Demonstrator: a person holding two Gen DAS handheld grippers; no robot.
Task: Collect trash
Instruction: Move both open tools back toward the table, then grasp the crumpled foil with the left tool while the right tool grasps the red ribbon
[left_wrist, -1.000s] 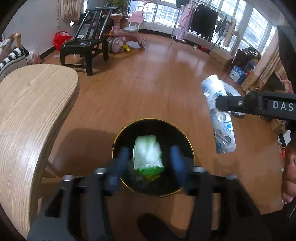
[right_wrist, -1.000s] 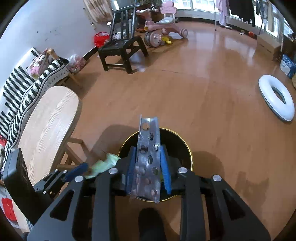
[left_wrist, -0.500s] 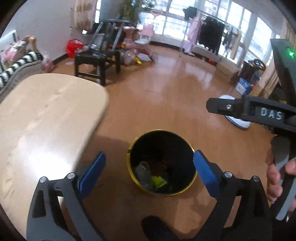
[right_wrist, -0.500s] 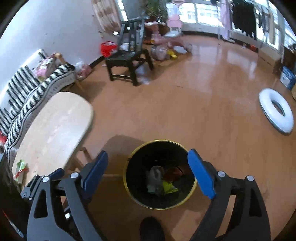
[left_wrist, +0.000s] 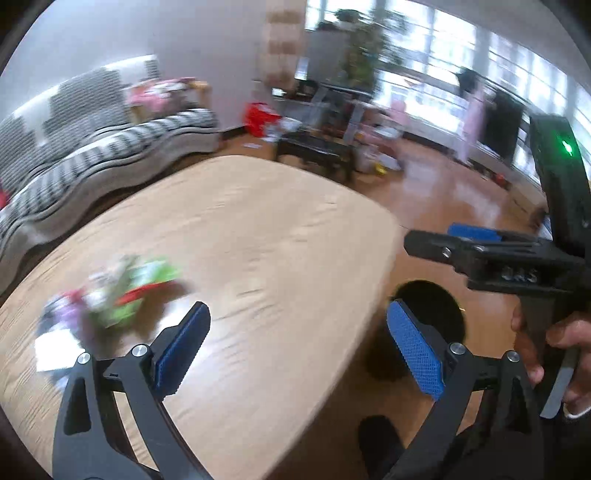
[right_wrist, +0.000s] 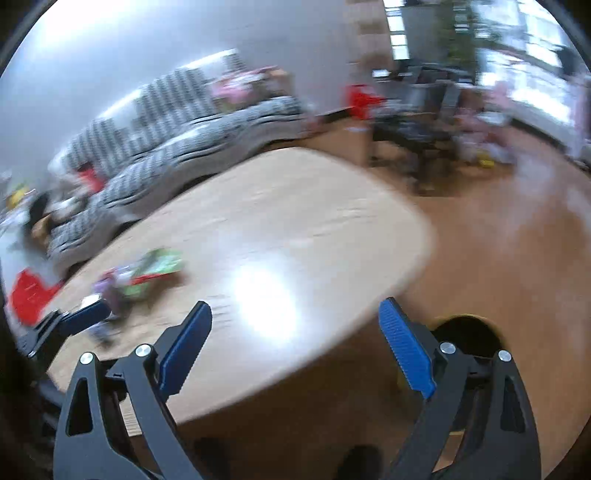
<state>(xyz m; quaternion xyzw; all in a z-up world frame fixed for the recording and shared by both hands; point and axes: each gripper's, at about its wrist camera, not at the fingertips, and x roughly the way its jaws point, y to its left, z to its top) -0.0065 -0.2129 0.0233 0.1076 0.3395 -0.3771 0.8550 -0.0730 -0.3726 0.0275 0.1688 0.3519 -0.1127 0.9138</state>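
Note:
Both views are motion-blurred. A pile of trash wrappers, green, red and purple, lies on the left part of the light wooden table; it also shows in the right wrist view. My left gripper is open and empty above the table's near edge. My right gripper is open and empty too; it shows at the right in the left wrist view. The black bin stands on the floor right of the table, partly hidden; it also shows in the right wrist view.
A striped sofa runs behind the table. A black chair, toys and a red bag stand on the wooden floor at the back. Windows line the far right.
Both grippers released their trash into the bin, opened wide, then swung left from above the bin to over the table. The trash pile has come into view.

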